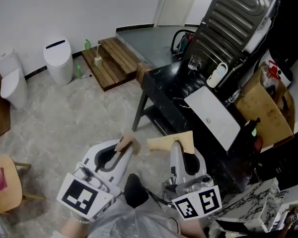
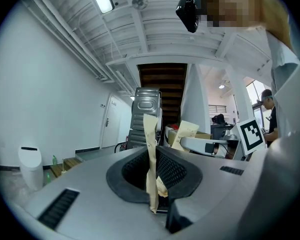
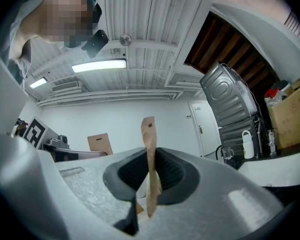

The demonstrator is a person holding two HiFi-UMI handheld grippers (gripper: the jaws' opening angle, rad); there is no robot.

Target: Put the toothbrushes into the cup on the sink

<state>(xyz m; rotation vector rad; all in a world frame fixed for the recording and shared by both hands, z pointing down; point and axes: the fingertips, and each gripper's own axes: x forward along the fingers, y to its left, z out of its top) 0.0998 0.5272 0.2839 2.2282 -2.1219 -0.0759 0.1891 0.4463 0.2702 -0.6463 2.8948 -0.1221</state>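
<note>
Grippers left [image 1: 124, 150] and right [image 1: 179, 148] each clamp a toothbrush packet [image 2: 151, 164], so I'm mid-carry, sink [image 1: 213, 115] well ahead; next, reach that cup [image 1: 194, 63].

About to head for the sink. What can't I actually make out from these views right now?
- Left packet and right packet: the paper wrap hides what is inside in every view, so toothbrushes cannot be confirmed.
- Cup: too small in the head view to tell whether it is empty.
- Counter: in the head view its right end is hidden behind the cardboard box.
</note>
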